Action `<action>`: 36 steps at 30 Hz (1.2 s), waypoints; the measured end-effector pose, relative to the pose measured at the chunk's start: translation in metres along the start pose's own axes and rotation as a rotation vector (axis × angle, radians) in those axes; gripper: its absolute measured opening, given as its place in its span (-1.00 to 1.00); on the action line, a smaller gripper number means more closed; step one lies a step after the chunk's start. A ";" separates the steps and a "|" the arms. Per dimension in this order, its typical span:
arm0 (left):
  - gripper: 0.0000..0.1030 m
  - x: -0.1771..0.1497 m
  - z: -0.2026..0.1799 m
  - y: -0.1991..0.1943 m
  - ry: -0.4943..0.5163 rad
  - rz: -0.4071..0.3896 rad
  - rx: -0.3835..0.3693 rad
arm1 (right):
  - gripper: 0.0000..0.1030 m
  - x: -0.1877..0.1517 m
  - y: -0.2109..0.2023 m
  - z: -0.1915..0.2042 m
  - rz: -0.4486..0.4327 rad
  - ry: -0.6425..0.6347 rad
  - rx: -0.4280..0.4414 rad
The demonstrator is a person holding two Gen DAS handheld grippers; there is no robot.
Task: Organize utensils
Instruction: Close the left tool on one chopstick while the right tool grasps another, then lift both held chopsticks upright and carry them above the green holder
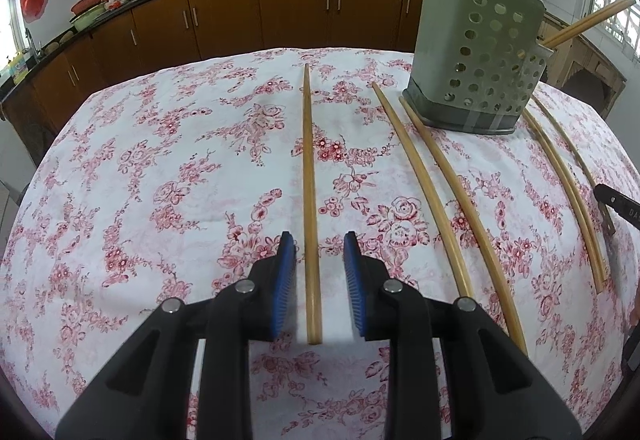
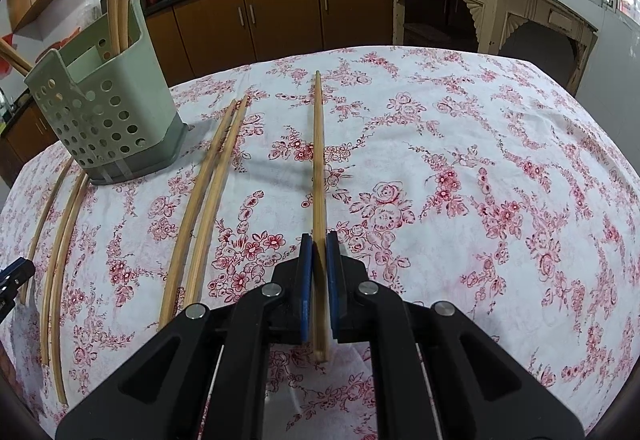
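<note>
Your left tool (image 1: 320, 246) stands partly open, its blue pads either side of a chopstick (image 1: 309, 176) lying on the counter (image 1: 160, 180), not pressing it. Your right tool (image 2: 319, 246) is clamped on another chopstick (image 2: 319, 160). To its right the floral cloth runs bare to the counter's far and right edges. Near the far edge stands the green perforated holder (image 2: 108, 108), with chopsticks upright inside. Loose chopstick pairs (image 2: 208, 200) lie beside it.
</note>
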State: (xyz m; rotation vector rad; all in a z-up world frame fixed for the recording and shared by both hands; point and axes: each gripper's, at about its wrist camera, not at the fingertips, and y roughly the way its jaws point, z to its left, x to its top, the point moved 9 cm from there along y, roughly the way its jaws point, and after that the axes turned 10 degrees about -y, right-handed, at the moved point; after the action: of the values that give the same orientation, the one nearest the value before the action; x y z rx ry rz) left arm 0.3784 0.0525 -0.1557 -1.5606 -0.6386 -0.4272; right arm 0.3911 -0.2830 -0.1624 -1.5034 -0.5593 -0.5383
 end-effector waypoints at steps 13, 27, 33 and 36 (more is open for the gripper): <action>-0.85 -0.004 0.006 -0.018 0.007 0.014 -0.015 | -0.85 -0.004 -0.030 -0.010 -0.055 0.031 0.036; -0.85 0.045 0.000 -0.100 0.014 -0.180 -0.069 | -0.85 0.041 -0.097 -0.030 -0.253 0.057 0.010; -0.85 0.072 -0.005 -0.136 -0.007 -0.280 -0.125 | -0.85 0.057 -0.120 -0.033 -0.323 0.058 0.009; -0.85 0.082 -0.009 -0.150 -0.010 -0.316 -0.142 | -0.85 0.066 -0.131 -0.031 -0.356 0.053 0.012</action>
State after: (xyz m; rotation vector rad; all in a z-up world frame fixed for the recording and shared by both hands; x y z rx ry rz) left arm 0.3487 0.0567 0.0124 -1.6004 -0.8830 -0.7142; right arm 0.3570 -0.3136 -0.0196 -1.3800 -0.7936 -0.8450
